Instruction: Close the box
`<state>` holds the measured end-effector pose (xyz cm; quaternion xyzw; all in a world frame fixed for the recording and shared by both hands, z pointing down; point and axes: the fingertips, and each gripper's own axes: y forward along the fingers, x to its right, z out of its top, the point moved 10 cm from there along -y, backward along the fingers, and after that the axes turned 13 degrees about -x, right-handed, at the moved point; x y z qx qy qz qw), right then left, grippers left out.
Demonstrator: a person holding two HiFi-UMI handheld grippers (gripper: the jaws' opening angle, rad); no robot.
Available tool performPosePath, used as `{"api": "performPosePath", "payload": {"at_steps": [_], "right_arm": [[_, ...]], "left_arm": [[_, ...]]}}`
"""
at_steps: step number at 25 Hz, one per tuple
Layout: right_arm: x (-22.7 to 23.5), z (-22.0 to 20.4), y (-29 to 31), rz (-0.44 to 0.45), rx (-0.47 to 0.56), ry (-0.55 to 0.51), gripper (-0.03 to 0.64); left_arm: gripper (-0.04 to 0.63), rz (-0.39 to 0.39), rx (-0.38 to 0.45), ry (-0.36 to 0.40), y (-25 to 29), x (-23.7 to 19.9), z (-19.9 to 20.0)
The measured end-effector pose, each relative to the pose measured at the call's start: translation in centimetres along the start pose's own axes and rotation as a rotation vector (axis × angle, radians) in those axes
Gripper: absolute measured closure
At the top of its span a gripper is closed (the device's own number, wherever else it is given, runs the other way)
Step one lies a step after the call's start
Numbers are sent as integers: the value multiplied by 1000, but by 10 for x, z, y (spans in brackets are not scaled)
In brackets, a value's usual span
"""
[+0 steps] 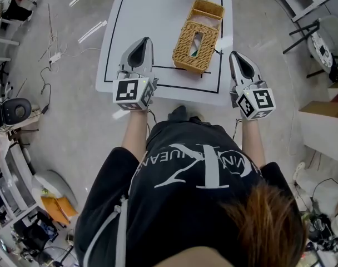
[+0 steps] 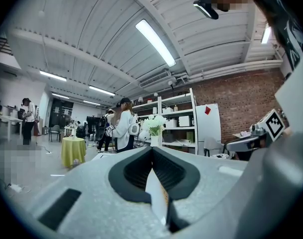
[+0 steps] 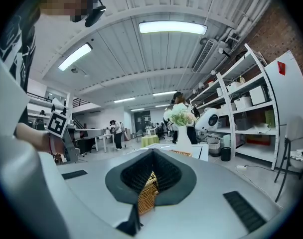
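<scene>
A wicker box (image 1: 195,44) stands on the white table (image 1: 124,49), its slotted top facing up and a wicker flap (image 1: 207,10) lying open at its far end. My left gripper (image 1: 142,41) hovers over the table's near left part, shut and empty, left of the box. My right gripper (image 1: 235,55) is held just right of the box near the table's edge, also shut with nothing in it. In the right gripper view the jaws (image 3: 152,152) meet at the tip and wicker (image 3: 147,195) shows through the slit below. The left gripper's jaws (image 2: 152,151) show the white table.
A white vase with flowers (image 3: 184,128) stands at the table's far end, also visible as the vase (image 2: 155,133) in the left gripper view. Black lines mark the tabletop. Cables (image 1: 52,54) lie on the floor at the left. Shelves (image 3: 241,103) and several people stand further off.
</scene>
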<state>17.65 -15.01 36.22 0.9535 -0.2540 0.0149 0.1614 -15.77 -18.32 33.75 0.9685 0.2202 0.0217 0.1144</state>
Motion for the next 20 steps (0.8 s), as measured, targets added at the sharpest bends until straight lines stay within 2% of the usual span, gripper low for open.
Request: {"api": "performPosePath", "payload": {"at_steps": [20], "right_arm": [[3,-3,-2,-9,-2,4,618]], "left_arm": [[584,4,23,-27,4,-3,3]]}}
